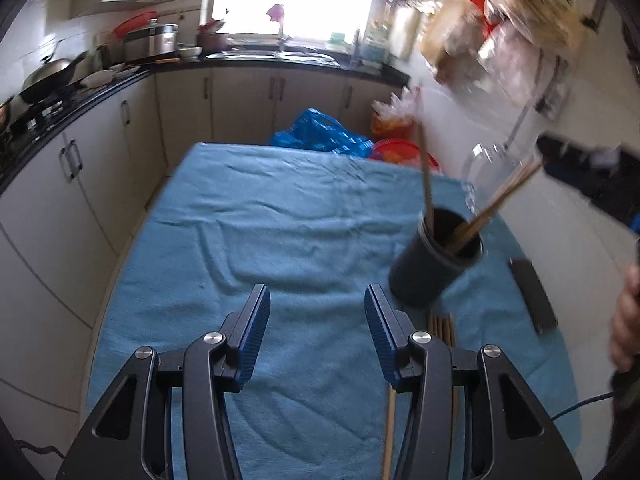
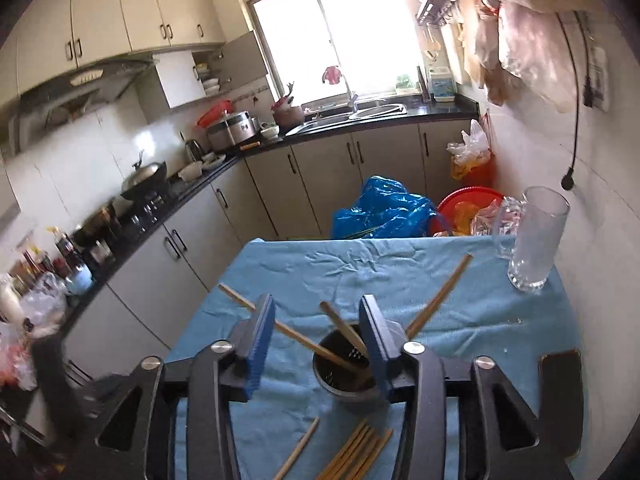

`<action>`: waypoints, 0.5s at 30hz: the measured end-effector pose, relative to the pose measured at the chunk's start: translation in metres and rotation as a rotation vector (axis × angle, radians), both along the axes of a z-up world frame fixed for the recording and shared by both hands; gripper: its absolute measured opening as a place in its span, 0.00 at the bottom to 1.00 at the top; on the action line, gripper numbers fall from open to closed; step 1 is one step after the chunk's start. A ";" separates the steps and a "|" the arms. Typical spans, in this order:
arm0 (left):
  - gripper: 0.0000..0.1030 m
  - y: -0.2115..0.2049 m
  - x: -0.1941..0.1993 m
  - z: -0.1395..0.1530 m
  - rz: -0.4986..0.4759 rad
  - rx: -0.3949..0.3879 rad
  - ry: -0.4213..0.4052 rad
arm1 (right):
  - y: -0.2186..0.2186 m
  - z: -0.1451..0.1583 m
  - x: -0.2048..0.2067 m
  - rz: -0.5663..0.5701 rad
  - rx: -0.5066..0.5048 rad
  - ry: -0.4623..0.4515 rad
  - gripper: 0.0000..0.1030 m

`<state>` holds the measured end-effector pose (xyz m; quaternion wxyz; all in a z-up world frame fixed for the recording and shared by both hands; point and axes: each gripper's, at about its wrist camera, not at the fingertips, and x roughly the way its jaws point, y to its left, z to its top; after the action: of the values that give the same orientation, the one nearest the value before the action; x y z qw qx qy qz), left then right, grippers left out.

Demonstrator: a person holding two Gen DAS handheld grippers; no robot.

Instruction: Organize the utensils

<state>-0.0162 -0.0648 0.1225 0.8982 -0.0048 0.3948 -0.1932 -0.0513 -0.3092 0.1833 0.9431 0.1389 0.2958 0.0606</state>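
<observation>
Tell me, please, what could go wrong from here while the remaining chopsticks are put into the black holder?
1. The black holder already has chopsticks leaning out at wide angles; the right gripper, jaws open just above it, could knock one and tip the holder.
2. The loose chopsticks lie bunched right beside the holder, so a grasp may take several at once or nudge the holder.
3. The glass mug stands near the table's far corner; a wide swing could push it off.

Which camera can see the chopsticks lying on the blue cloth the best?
The right wrist view. There the loose chopsticks lie in plain sight on the blue cloth, just in front of the black cup, with one lying apart to the left. In the left wrist view the open fingers hide most of them.
</observation>
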 end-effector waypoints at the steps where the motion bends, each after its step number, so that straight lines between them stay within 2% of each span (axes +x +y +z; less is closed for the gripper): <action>1: 0.46 -0.007 -0.001 -0.006 -0.013 0.010 0.008 | -0.002 -0.001 -0.007 0.003 0.000 0.011 0.49; 3: 0.46 -0.022 -0.002 -0.016 -0.034 0.028 0.027 | -0.005 -0.009 -0.018 0.010 -0.016 0.049 0.50; 5: 0.46 -0.035 -0.006 -0.027 -0.060 0.052 0.042 | -0.006 -0.023 -0.029 0.038 -0.024 0.132 0.50; 9: 0.46 -0.062 -0.014 -0.056 -0.133 0.126 0.089 | -0.009 -0.071 -0.058 0.124 -0.014 0.342 0.50; 11: 0.46 -0.070 -0.015 -0.068 -0.153 0.159 0.104 | -0.015 -0.092 -0.070 0.138 -0.008 0.411 0.50; 13: 0.42 -0.080 -0.015 -0.081 -0.173 0.200 0.120 | -0.019 -0.112 -0.082 0.134 -0.016 0.465 0.50; 15: 0.31 -0.087 -0.012 -0.090 -0.172 0.220 0.141 | -0.018 -0.127 -0.091 0.123 -0.039 0.492 0.50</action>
<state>-0.0285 -0.1522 0.0329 0.8435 0.1139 0.4746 -0.2242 -0.1422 -0.3272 0.0566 0.8399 0.1131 0.5253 0.0763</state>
